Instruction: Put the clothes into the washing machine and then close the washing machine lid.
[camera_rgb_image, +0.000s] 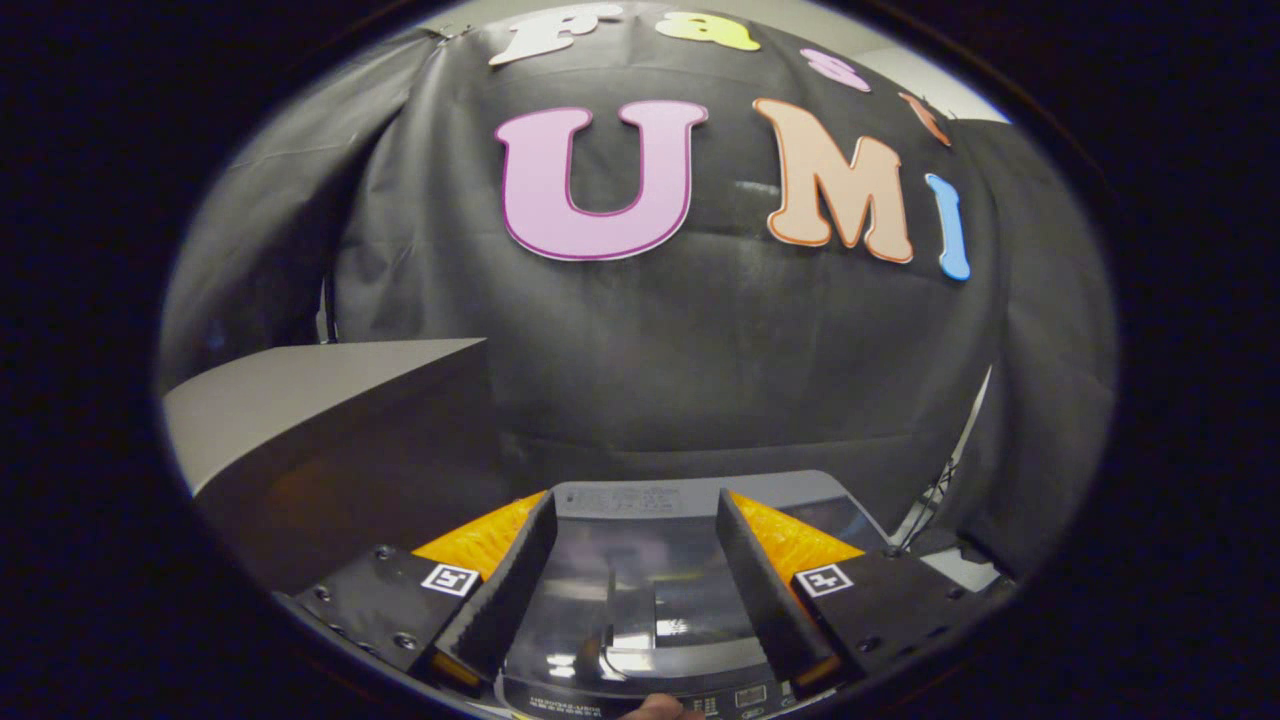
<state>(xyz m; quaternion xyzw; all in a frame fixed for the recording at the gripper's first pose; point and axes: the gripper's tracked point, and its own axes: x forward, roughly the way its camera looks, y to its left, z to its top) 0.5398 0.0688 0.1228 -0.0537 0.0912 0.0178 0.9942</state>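
My gripper hangs over the washing machine, a grey top-loader against the black cloth wall. Its fingers stand wide apart and open, with nothing held between them. Between and below the fingers lies the machine's dark glossy lid, flat on the machine's top and throwing back reflections. The grey rear strip of the machine runs just beyond the fingertips. At the machine's near edge is the control panel, with a person's fingertip beside it.
A grey slab-like surface with a dark side stands close to the machine's left. On the right, a thin cable or rod runs up along the cloth wall behind a pale ledge.
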